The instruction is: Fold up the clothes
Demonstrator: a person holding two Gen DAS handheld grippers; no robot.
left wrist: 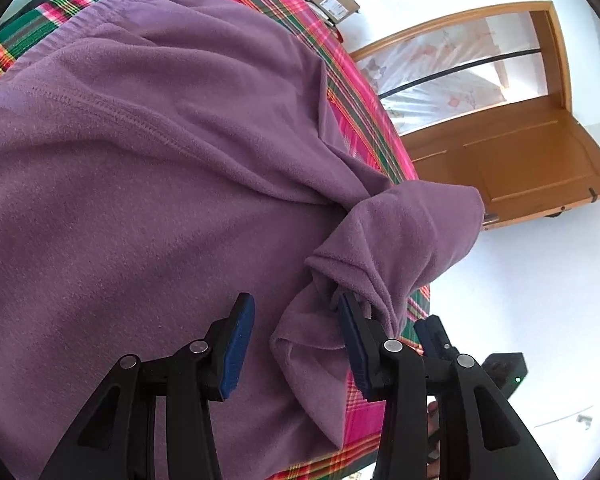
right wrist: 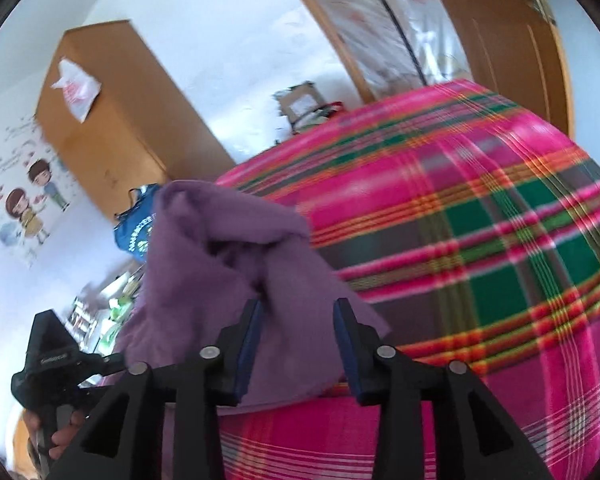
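The left gripper (left wrist: 296, 344) stood with fingers spread, clasping nothing, above a purple fleece garment (left wrist: 148, 152) spread over a plaid blanket (left wrist: 364, 120). The right gripper (right wrist: 298, 344), jaws apart, had a bunched fold between them; whether it pinched, I could not tell. Beyond stood a wooden door (left wrist: 520, 152). Folding seemed midway; next needs a firm grasp.

You are looking at lettering that is nowhere resolving into words: small raised print on the black gripper body (right wrist: 52, 360), white print on the blue bag (right wrist: 138, 236), red marks on the plastic bag (right wrist: 76, 92) and a label on the cardboard box (left wrist: 334, 2) are all staying unreadable.
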